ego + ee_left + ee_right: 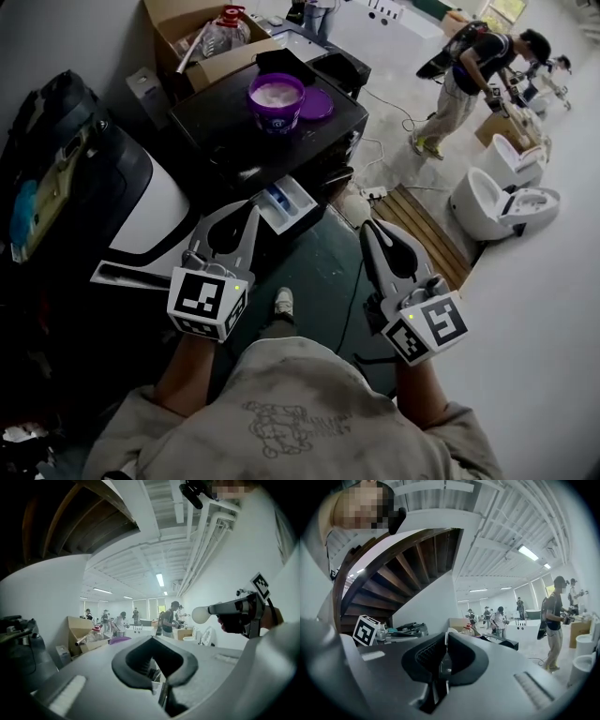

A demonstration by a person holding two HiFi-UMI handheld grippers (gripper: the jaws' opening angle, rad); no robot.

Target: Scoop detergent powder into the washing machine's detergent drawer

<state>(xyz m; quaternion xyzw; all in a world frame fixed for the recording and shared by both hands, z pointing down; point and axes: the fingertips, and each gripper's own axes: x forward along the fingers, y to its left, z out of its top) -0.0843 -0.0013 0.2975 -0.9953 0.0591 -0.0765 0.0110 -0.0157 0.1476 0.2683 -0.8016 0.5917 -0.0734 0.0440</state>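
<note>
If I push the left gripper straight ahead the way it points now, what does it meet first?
Probably the open detergent drawer: in the head view the left gripper ends just short of it. Height is unclear, so it might pass above.

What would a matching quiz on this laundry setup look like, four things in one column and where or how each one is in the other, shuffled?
Things:
1. purple detergent tub
2. purple lid
3. detergent drawer
4. cardboard box

Places or states:
A. pulled out at the front of the washing machine
B. open, with white powder inside
C. behind the machine, holding a red-capped bottle
D. lying flat on the machine's top, beside the tub

Pairs: 1-B, 2-D, 3-A, 4-C.
</note>
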